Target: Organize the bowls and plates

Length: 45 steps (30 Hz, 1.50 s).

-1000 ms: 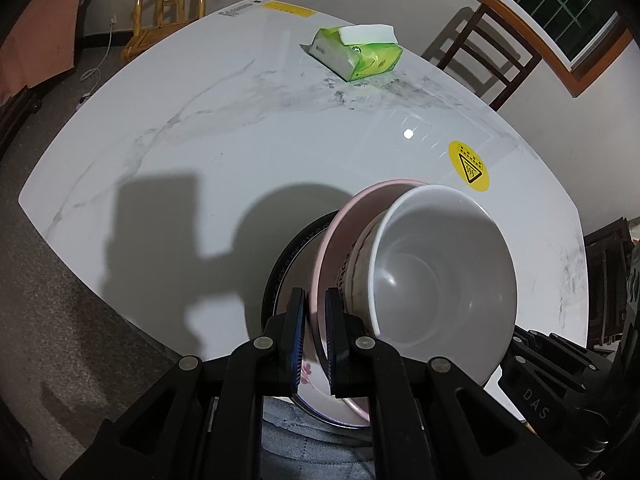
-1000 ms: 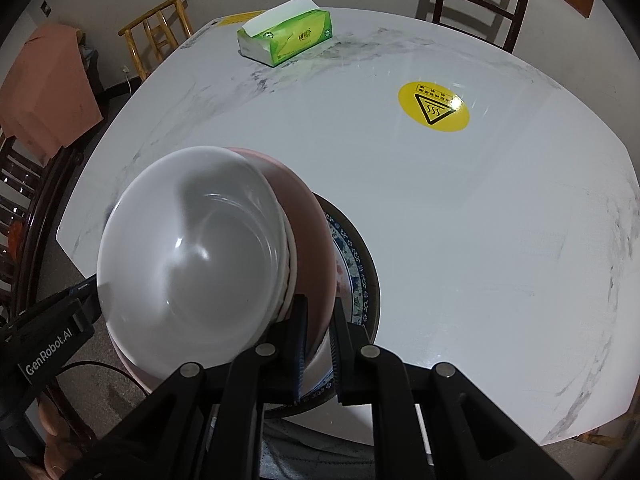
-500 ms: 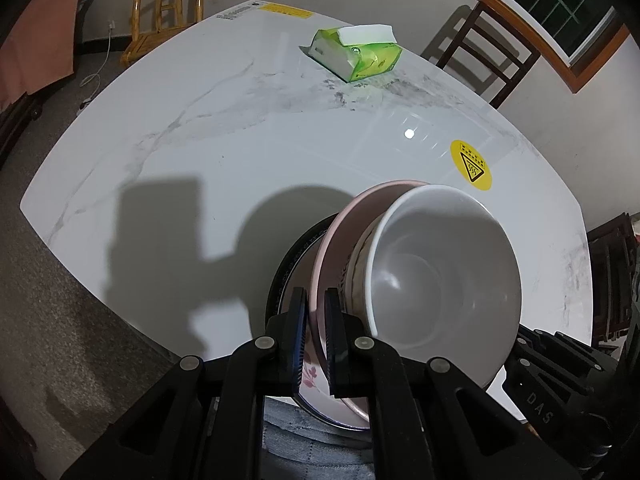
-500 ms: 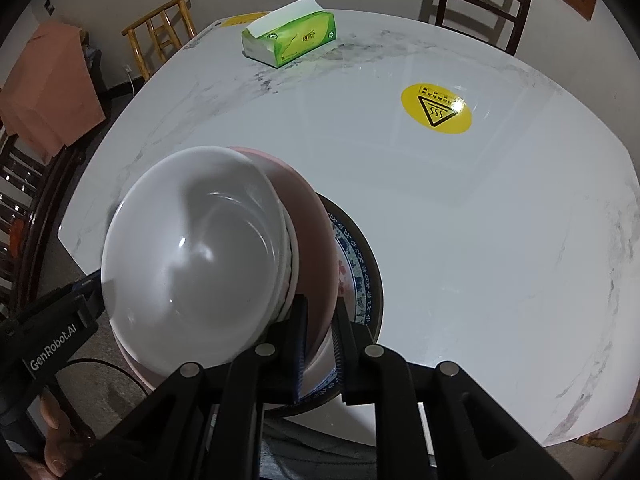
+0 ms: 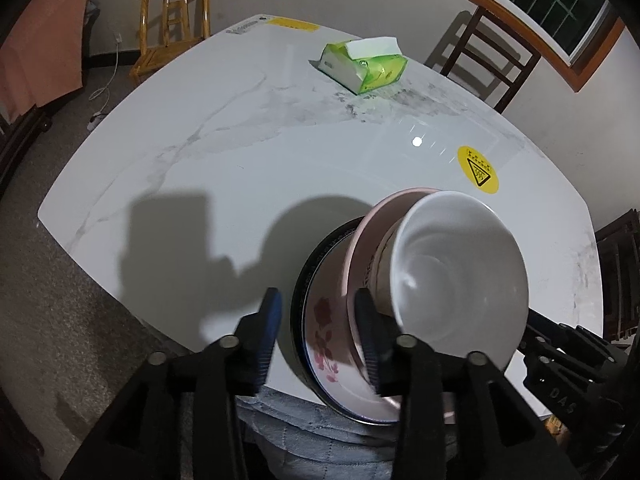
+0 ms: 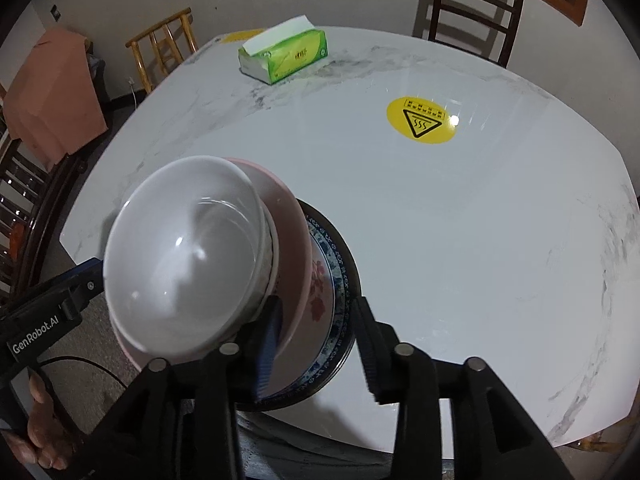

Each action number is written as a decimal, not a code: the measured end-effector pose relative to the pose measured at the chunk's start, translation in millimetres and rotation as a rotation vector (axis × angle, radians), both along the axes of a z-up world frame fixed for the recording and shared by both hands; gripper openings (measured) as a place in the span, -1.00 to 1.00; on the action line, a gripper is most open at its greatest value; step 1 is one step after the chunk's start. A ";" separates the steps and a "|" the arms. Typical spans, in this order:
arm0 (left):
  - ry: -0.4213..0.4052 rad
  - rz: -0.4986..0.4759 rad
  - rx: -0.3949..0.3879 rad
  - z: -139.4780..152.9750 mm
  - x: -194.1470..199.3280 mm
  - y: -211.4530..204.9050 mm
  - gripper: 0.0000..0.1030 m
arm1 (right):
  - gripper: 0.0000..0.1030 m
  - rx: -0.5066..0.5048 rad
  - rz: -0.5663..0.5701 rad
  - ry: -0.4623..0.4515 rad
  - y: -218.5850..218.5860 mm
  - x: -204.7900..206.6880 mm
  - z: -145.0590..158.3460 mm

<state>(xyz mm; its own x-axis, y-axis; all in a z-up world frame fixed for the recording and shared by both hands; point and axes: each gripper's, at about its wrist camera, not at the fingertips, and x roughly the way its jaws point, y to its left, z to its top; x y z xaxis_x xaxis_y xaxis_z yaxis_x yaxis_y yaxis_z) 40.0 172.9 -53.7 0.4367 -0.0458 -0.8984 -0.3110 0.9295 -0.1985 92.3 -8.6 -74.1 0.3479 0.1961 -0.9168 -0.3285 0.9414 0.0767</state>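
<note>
The stack of dishes sits at the near edge of the marble table (image 5: 248, 152), straight in front of both tools. At the bottom is a dark-rimmed plate (image 6: 340, 280) with a blue pattern. On it lies a flowered plate (image 5: 324, 332), then a pink plate (image 6: 292, 240), and on top a white bowl (image 5: 460, 276) nested in another bowl whose patterned side just shows.

The left tool (image 5: 316, 332) reaches in from the left side of the stack. Its jaws have just been opening and now stand part open. The rims of the plates pass between them: the left finger stands clear of the dark rim, the right finger is up against the pink plate below the bowl. The pads do not clamp anything.

The right tool (image 6: 316, 340) comes in from the opposite side. Its jaws have also just been opening and stand part open. The plate rims lie between them, with the blue-padded left finger close under the bowl and the right finger outside the dark rim, apart from it. It grips nothing.

In the right wrist view a hand (image 6: 38, 432) holds the left tool's handle at the lower left. Farther back on the table are a green tissue pack (image 6: 284, 56) and a yellow warning sticker (image 6: 420, 120), well apart from the stack.
</note>
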 end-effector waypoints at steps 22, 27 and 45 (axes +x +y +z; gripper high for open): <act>-0.186 -0.129 0.025 42.8 -44.0 -42.5 0.09 | 0.17 0.091 -0.007 -0.113 -33.3 -45.7 8.6; -0.198 -0.119 0.099 43.8 -59.4 -53.9 0.11 | 0.17 0.092 0.001 -0.120 -35.7 -55.3 5.7; -0.163 0.019 0.283 5.5 -91.3 -69.2 0.38 | 0.18 0.062 0.083 -0.227 -21.2 -92.1 -3.3</act>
<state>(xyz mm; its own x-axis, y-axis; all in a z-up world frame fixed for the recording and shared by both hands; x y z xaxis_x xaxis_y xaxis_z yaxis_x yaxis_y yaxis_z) -51.3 103.7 -48.2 0.5738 0.2056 -0.7928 -0.3141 0.9492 0.0188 0.2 -29.8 -77.4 0.5243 0.2862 -0.8020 -0.4196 0.9064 0.0492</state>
